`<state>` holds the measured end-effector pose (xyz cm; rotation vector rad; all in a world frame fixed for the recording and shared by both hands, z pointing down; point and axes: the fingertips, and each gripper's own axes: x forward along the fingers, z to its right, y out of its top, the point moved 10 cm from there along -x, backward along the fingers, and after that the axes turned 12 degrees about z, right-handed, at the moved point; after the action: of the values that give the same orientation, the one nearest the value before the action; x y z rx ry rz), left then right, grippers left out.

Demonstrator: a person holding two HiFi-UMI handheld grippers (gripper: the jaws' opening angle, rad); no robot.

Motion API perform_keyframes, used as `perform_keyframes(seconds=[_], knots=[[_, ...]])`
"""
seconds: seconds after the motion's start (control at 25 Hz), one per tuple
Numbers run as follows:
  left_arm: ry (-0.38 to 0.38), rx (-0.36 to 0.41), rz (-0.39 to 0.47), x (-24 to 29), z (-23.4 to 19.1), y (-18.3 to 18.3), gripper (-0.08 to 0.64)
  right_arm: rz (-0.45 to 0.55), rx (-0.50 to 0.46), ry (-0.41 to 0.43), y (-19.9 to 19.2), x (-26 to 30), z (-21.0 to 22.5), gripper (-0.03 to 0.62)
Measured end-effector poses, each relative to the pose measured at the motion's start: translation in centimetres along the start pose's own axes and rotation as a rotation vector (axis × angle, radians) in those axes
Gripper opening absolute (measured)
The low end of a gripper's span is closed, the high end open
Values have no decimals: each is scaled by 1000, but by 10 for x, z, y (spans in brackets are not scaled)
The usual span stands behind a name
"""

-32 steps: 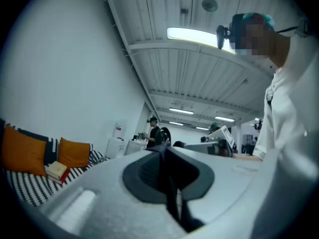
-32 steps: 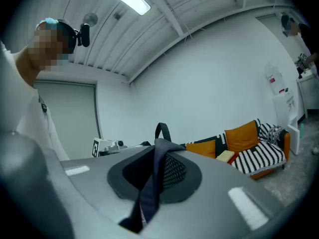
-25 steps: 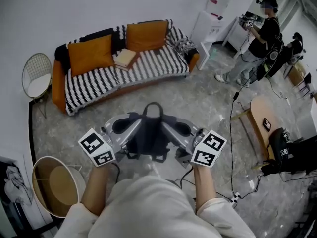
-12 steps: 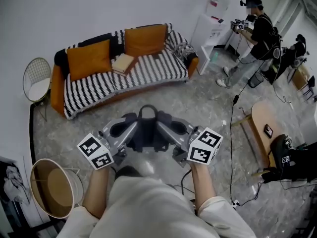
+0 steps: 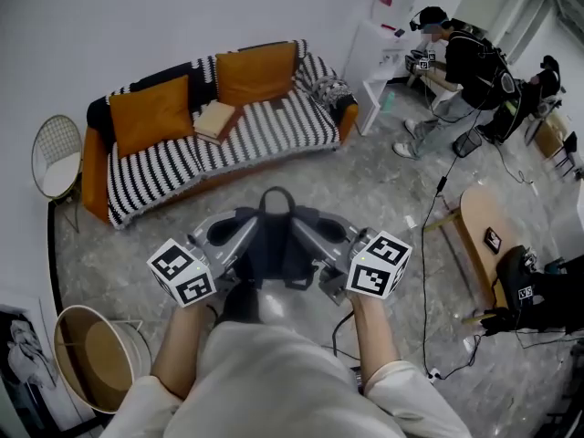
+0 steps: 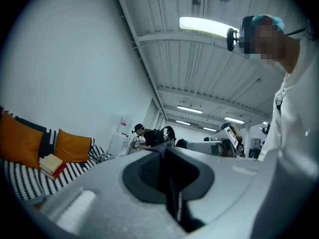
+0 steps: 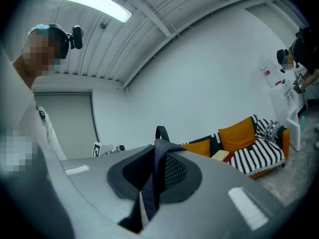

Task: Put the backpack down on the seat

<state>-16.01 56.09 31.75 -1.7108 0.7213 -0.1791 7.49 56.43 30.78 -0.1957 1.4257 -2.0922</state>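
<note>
A dark backpack (image 5: 274,249) with a top loop hangs in front of the person's chest, above the stone floor, between both grippers. My left gripper (image 5: 245,249) is shut on a dark shoulder strap (image 6: 172,188), which runs down between its jaws. The other dark strap (image 7: 152,183) is clamped between the jaws of my right gripper (image 5: 308,249). The seat, a black-and-white striped sofa (image 5: 265,130) with two orange cushions (image 5: 151,112), stands ahead against the wall, apart from the backpack. That sofa (image 7: 259,153) shows low at the right in the right gripper view.
A book (image 5: 214,117) lies on the sofa's middle. A wire chair (image 5: 55,153) stands left of the sofa, a round basket (image 5: 96,354) at lower left. At the right are a white cabinet (image 5: 383,44), another person (image 5: 456,67), a wooden table (image 5: 484,235), floor cables (image 5: 427,245) and black bags (image 5: 525,281).
Both grippers keep their hold on the backpack straps. The sofa has shifted a little left in the view. The other person has moved left toward the white cabinet.
</note>
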Motion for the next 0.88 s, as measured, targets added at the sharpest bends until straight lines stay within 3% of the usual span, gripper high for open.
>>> perform_keyframes(seconds=[0.4, 0.88], knots=[[-45, 75, -57, 77, -102, 12, 2, 33, 5, -10, 29, 62, 106, 25], [-16, 49, -51, 163, -237, 46, 2, 30, -3, -24, 75, 162, 222, 25]])
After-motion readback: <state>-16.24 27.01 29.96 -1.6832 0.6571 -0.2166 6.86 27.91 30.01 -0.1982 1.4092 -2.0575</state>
